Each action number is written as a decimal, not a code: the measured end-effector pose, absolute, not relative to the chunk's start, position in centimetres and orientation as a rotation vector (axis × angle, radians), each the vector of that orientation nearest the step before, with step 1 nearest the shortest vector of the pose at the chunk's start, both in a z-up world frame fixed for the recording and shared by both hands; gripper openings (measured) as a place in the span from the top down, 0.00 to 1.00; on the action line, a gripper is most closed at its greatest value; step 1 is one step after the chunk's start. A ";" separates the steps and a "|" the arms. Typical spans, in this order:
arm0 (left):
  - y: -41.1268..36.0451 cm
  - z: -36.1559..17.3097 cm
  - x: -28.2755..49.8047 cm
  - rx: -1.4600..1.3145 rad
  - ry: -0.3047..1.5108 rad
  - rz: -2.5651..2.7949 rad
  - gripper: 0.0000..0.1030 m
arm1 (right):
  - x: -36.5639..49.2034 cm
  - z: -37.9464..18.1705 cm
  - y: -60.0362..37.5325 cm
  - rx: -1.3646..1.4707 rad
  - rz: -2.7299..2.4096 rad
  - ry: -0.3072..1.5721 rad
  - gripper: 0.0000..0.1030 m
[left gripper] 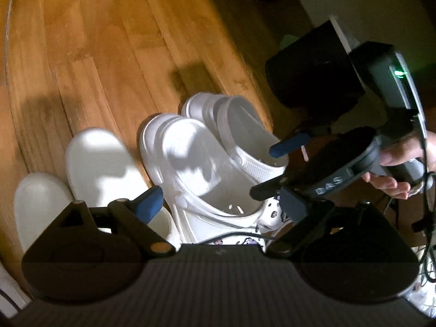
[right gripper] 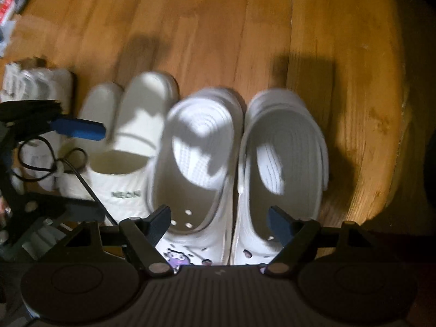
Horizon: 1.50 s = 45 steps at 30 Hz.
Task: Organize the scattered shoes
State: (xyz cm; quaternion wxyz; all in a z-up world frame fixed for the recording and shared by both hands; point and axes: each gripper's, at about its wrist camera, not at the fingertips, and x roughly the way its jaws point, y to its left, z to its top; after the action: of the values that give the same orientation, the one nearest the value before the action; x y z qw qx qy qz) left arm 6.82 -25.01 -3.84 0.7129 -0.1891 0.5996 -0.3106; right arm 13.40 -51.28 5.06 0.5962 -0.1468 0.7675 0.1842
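A warm brown wooden plank floor (right gripper: 313,41) carries everything here, lit in patches with hard shadows. Two white foam clogs with heel straps and purple charms (right gripper: 237,163) stand side by side, touching along their inner sides, toes toward the cameras. Just beside them, on the left in the right wrist view, sits a pair of cream slide sandals (right gripper: 128,141), one marked with dark lettering. Farther left, blurred white items (right gripper: 35,87) lie near the picture's edge; what they are cannot be told.

The right gripper (right gripper: 222,222) hangs steeply over the clogs' toe ends, its blue-padded jaws spread wide, one above each clog, holding nothing. The left gripper (left gripper: 218,204) is likewise agape and empty, above the clogs and slides. A hand (left gripper: 397,169) holds the right gripper's handle.
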 end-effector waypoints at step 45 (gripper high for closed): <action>-15.1 3.8 17.4 -0.378 0.963 -0.432 0.09 | 31.9 10.8 -41.1 -0.212 0.172 1.479 0.78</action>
State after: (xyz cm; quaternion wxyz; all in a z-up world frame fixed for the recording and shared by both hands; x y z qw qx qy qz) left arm 17.40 -15.10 3.77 0.8469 -0.1792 0.4568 -0.2050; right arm 31.93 -41.14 10.80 0.7301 -0.0964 0.6719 0.0782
